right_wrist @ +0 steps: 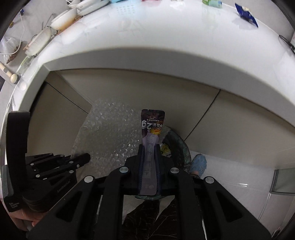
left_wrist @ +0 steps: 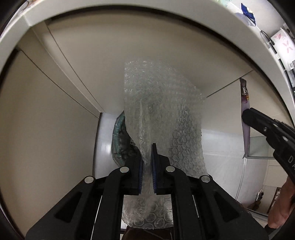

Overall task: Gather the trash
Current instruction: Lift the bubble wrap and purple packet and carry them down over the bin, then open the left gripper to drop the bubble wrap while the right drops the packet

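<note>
Pinching a sheet of bubble wrap [left_wrist: 158,110], the left gripper [left_wrist: 146,166] points down beside the right gripper [right_wrist: 149,158], clamped on a purple snack wrapper [right_wrist: 150,136]; below lies a green-rimmed bin [right_wrist: 181,147], beyond it beige cabinet doors [left_wrist: 110,61] under a white counter [right_wrist: 166,37].

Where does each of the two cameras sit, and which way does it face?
Left wrist: on the left gripper, facing down along its fingers, shut on bubble wrap, toward cabinet fronts; the right gripper and a hand show.
Right wrist: on the right gripper, facing down at a purple wrapper it holds above a bin; the left gripper shows.
Shared: bubble wrap, wrapper, counter edge, blue packet.
</note>
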`<state>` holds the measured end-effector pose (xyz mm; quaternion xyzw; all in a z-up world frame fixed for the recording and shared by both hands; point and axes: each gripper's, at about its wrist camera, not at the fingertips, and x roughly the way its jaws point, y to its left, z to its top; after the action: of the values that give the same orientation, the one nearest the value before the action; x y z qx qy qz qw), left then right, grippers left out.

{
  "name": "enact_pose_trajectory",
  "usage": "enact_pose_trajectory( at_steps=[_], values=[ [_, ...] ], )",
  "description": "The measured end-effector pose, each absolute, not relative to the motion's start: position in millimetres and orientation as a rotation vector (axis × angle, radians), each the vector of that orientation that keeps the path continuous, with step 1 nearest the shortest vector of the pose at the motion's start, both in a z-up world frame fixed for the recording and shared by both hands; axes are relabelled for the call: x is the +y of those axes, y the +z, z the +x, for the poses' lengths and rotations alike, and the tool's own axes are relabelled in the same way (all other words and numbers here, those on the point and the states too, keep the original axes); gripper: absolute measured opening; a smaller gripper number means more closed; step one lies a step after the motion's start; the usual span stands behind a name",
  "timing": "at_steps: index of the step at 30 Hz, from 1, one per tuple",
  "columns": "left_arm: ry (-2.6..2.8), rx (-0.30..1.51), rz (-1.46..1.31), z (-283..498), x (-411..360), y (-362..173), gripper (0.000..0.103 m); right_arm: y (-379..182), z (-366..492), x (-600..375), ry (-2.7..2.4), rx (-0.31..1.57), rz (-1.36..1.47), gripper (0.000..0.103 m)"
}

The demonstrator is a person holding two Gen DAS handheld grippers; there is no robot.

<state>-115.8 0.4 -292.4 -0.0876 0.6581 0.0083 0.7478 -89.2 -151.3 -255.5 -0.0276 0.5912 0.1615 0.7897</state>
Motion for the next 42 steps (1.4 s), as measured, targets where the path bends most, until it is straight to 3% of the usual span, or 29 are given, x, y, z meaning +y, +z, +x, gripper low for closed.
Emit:
enact_pose_trajectory(
  at_steps=[14,18,33,35,38,42],
  values=[
    [0.006,1.549,-0.153,-96.2,-27.0,-355.5,0.008,-295.5,-83.4,-162.6,0.303,1.373,-0.053,0.011],
    [-0.018,1.542,-0.141,-90.8,-30.2,-356.7,0.014,-294.4,-81.3,-165.8,0.300,1.380,-0.051,0.011],
    [-0.013,1.367,-0.175,-104.1,-17.8,-324.5,0.074,-287.6,-75.7,-156.4,0.344,1.387,-0.033,0.012],
    [0.008,1.342,-0.172,-106.9,-12.1,-316.6,0.085,-290.3,-73.2,-150.6,0.364,1.385,-0.031,0.013],
    [0.024,1.312,-0.171,-110.8,-2.4,-305.2,0.095,-299.8,-71.5,-142.0,0.395,1.381,-0.045,0.013],
    [0.052,1.294,-0.170,-114.2,9.5,-298.7,0.097,-309.7,-71.5,-131.8,0.423,1.393,-0.061,0.014]
  ],
)
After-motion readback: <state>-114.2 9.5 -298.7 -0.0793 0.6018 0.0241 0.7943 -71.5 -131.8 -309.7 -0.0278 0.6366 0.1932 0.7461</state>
